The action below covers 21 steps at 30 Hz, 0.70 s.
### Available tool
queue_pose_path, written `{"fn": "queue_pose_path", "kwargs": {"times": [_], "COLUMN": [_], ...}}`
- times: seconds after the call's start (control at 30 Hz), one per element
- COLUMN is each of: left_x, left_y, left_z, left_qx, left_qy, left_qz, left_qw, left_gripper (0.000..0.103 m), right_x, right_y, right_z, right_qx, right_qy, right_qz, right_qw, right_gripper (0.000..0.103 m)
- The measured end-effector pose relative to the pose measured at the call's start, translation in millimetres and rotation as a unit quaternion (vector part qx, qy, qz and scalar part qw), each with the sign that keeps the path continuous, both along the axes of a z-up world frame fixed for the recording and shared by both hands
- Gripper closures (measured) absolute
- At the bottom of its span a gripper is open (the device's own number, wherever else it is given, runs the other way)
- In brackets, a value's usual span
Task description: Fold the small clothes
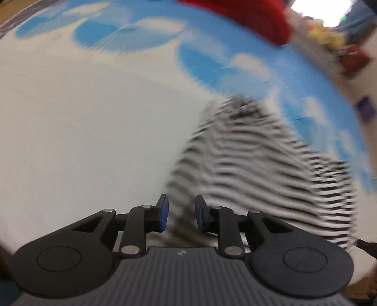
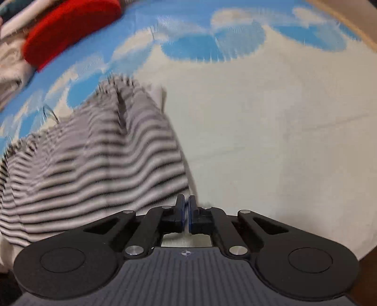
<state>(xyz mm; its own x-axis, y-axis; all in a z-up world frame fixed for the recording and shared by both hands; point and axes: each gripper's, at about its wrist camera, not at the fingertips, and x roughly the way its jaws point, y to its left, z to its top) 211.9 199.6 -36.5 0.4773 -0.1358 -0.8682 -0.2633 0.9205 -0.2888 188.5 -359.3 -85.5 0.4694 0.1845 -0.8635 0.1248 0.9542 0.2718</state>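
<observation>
A black-and-white striped garment [image 1: 254, 164] lies bunched on a white and blue cloth surface [image 1: 82, 129]. My left gripper [image 1: 181, 215] is open, its blue pads a short gap apart, with the garment's near edge between and under them. In the right wrist view the same striped garment [image 2: 94, 164] spreads to the left. My right gripper [image 2: 186, 213] is shut at the garment's right edge; whether fabric is pinched between the pads is hard to tell. Both views are motion-blurred.
A red garment [image 1: 247, 16] lies at the far edge, and it also shows in the right wrist view [image 2: 68, 28]. More piled clothes [image 2: 9, 61] sit beside it. Small colourful items [image 1: 329, 37] lie at the far right.
</observation>
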Motion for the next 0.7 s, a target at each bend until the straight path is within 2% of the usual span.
{"fn": "queue_pose_path", "kwargs": {"times": [0.03,0.1,0.2,0.23,0.27,0.37,0.5,0.6,0.7], "left_x": [4.2,10.8,16.4,18.7,20.6,23.2,17.9,24.7,45.1], "left_y": [-8.9,-23.1,-40.4,-40.4,-36.9,-22.5,-16.2,-24.7,-34.8], "left_z": [1.0,-5.8,-33.6,-40.3,-41.1,-28.9,-2.6,7.0,11.7], "left_qx": [-0.008,-0.012,0.027,0.034,0.026,0.002,-0.019,-0.011,0.018], "left_qy": [-0.006,0.011,0.098,0.120,0.123,0.097,0.017,-0.013,-0.029], "left_qz": [-0.018,-0.054,-0.083,-0.079,-0.068,-0.028,0.008,0.016,0.003], "left_qw": [0.9998,0.9984,0.9913,0.9890,0.9897,0.9949,0.9996,0.9997,0.9994], "left_gripper": [0.078,0.073,0.068,0.067,0.067,0.066,0.064,0.064,0.064], "right_x": [0.8,4.2,11.0,13.0,14.1,13.3,12.5,22.7,36.3], "right_y": [-1.7,-2.5,8.7,13.7,17.5,18.6,16.1,19.9,26.1], "right_z": [2.6,2.9,-9.5,-15.0,-19.8,-16.5,3.6,8.7,5.1], "right_qx": [0.010,0.026,0.020,0.004,-0.015,-0.035,-0.033,-0.027,-0.027], "right_qy": [-0.010,-0.012,0.014,0.029,0.042,0.034,-0.029,-0.056,-0.055], "right_qz": [-0.005,-0.007,0.017,0.027,0.032,0.014,-0.002,0.004,0.005], "right_qw": [1.000,1.000,1.000,0.999,0.999,0.999,0.999,0.998,0.998], "right_gripper": [0.089,0.074,0.073,0.073,0.073,0.071,0.069,0.068,0.068]}}
